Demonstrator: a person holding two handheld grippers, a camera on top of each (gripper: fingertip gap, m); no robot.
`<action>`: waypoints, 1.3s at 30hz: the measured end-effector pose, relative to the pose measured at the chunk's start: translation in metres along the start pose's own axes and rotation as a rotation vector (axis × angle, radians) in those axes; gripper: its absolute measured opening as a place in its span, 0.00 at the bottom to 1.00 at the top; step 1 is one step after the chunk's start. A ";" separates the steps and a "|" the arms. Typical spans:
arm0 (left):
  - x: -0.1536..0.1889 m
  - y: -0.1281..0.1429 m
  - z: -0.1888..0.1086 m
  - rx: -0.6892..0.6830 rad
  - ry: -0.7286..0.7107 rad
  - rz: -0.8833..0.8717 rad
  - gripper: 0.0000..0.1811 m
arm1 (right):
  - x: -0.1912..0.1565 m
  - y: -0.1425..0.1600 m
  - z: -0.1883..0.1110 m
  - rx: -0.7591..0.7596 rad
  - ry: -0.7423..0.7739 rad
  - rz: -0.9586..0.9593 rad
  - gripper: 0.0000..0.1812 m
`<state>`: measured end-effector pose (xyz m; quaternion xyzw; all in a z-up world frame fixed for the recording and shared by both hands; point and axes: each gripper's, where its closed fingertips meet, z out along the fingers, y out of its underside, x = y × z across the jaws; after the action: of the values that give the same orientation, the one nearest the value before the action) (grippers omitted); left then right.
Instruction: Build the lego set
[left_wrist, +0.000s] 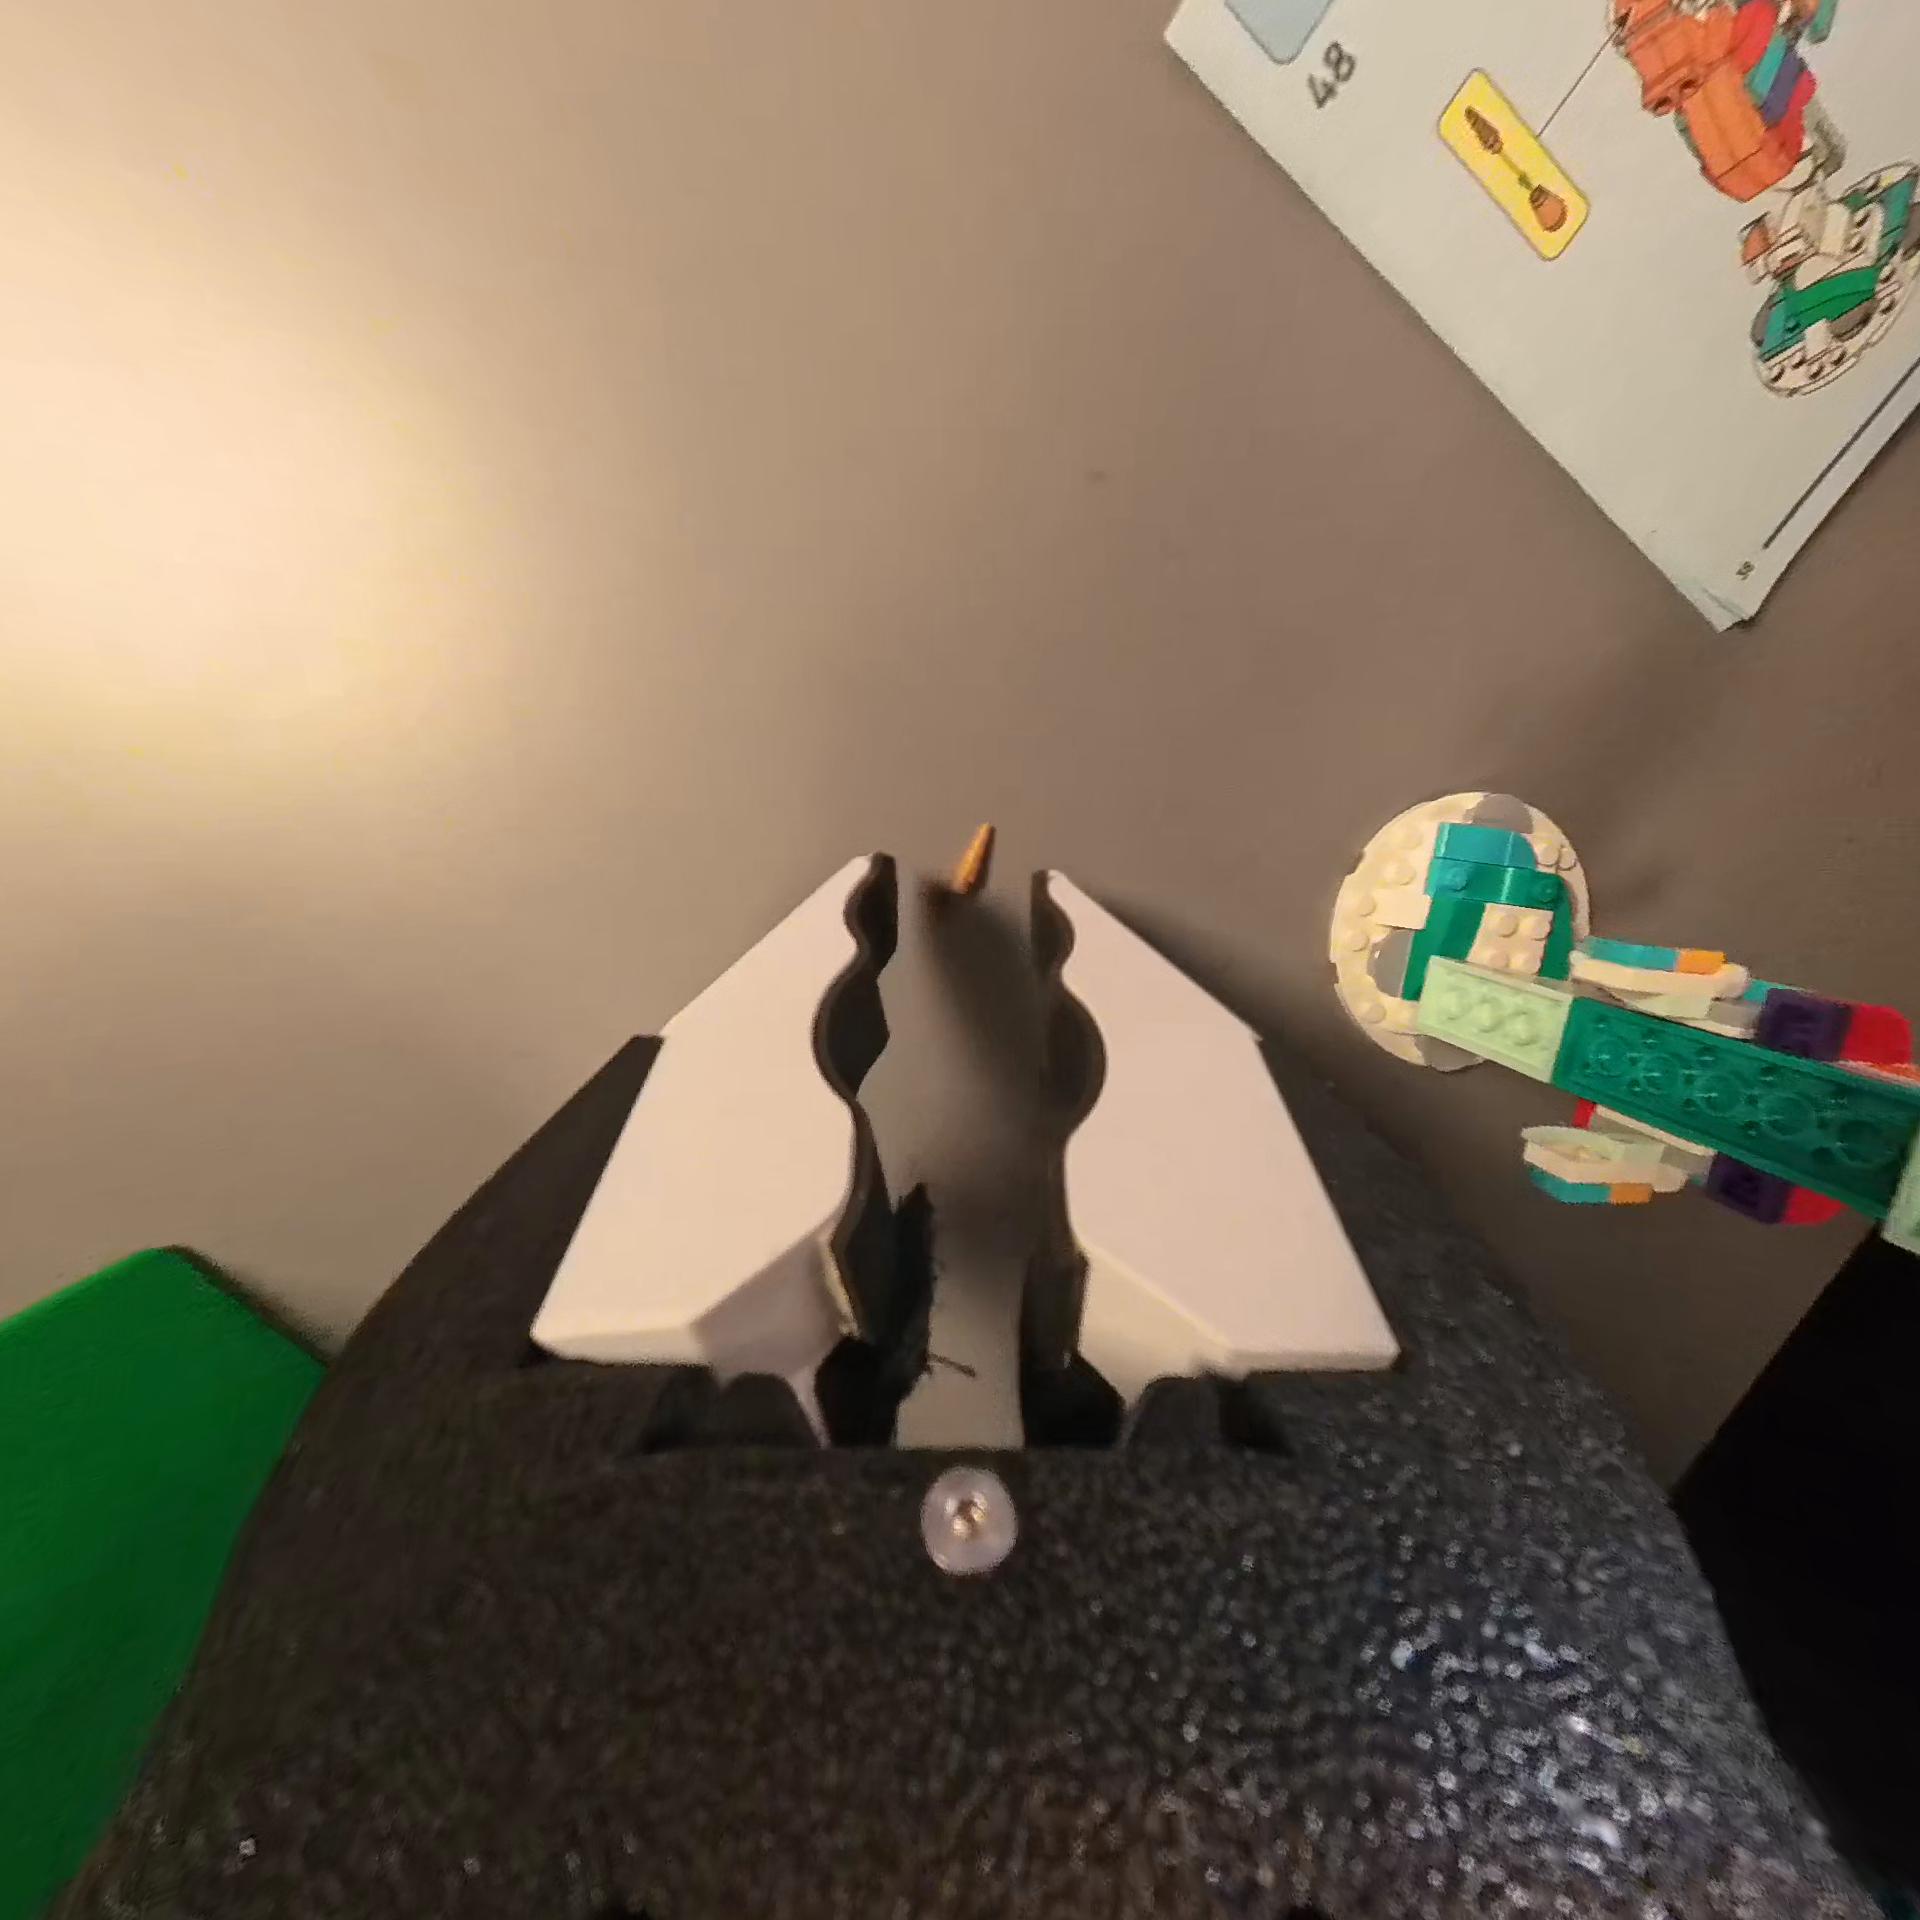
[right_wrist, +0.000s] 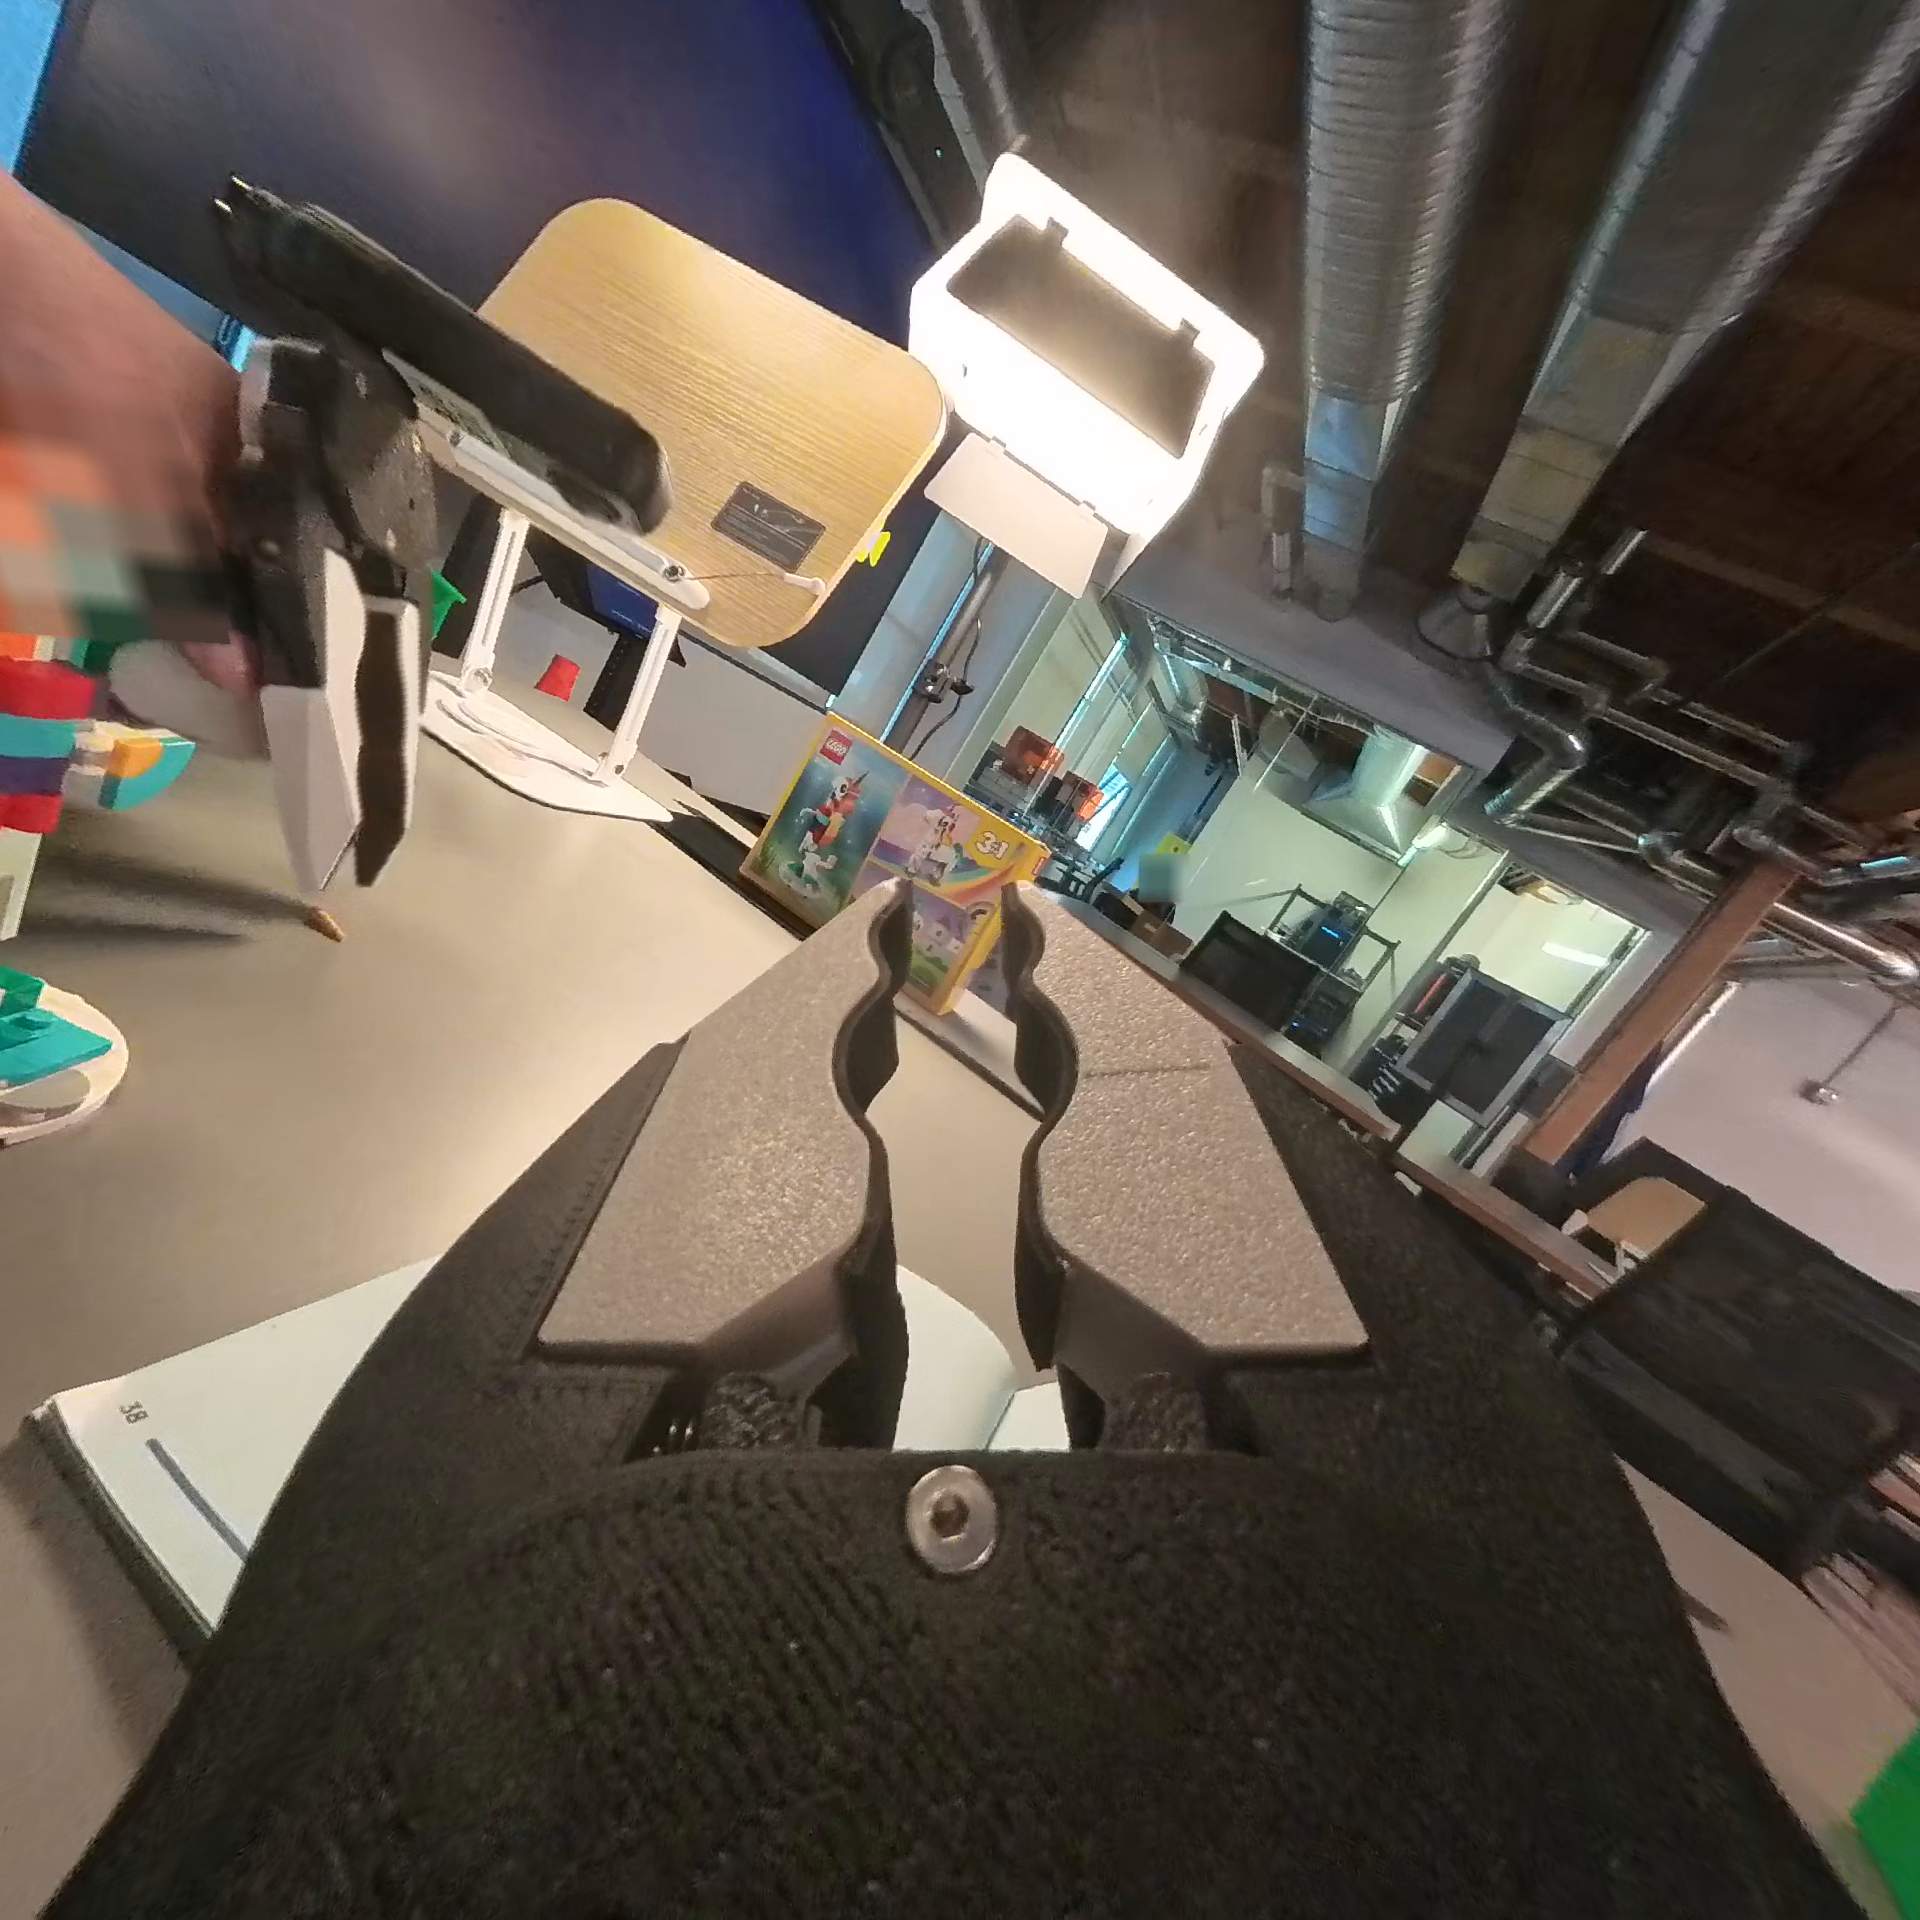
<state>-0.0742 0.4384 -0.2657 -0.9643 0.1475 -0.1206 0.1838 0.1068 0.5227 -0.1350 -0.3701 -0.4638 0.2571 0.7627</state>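
My left gripper (left_wrist: 961, 875) has white fingers, is open and points down at the grey table. A tiny gold cone piece (left_wrist: 978, 854) lies on the table just past its fingertips. The right wrist view shows that gripper (right_wrist: 343, 878) hovering just above the piece (right_wrist: 330, 923), apart from it. The partly built lego model (left_wrist: 1621, 1018) has a round white base and teal, green, purple and red parts. It stands to the right of the left gripper and shows at the left edge of the right wrist view (right_wrist: 47, 727). My right gripper (right_wrist: 954, 894) has grey fingers, is open and empty, and is raised above the table.
The open instruction booklet (left_wrist: 1558, 312) lies at the far right of the table, and also under my right gripper (right_wrist: 208, 1455). The lego box (right_wrist: 904, 862) stands at the table's far edge. A wooden-topped stand (right_wrist: 717, 416) and a bright light panel (right_wrist: 1081, 312) are behind. A green object (left_wrist: 125, 1507) lies near left. About 25 centimeters separates my left fingertips from my right. My right tips are about 35 centimeters from the green object (left_wrist: 125, 1507), my left tips only 15 centimeters.
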 end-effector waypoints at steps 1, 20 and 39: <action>-0.001 -0.001 -0.002 0.011 0.006 -0.012 0.14 | 0.000 0.000 0.000 0.001 0.001 0.001 0.08; -0.081 0.072 -0.213 0.297 -0.362 -0.232 0.20 | 0.034 0.006 -0.010 -0.029 0.141 -0.030 0.07; -0.118 0.188 -0.142 0.155 -0.245 -0.153 0.05 | 0.099 0.077 -0.028 -0.390 0.489 -0.130 0.07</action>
<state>-0.2692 0.2647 -0.2317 -0.9632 0.0404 -0.0268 0.2645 0.1713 0.6323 -0.1541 -0.5299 -0.3302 0.0176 0.7809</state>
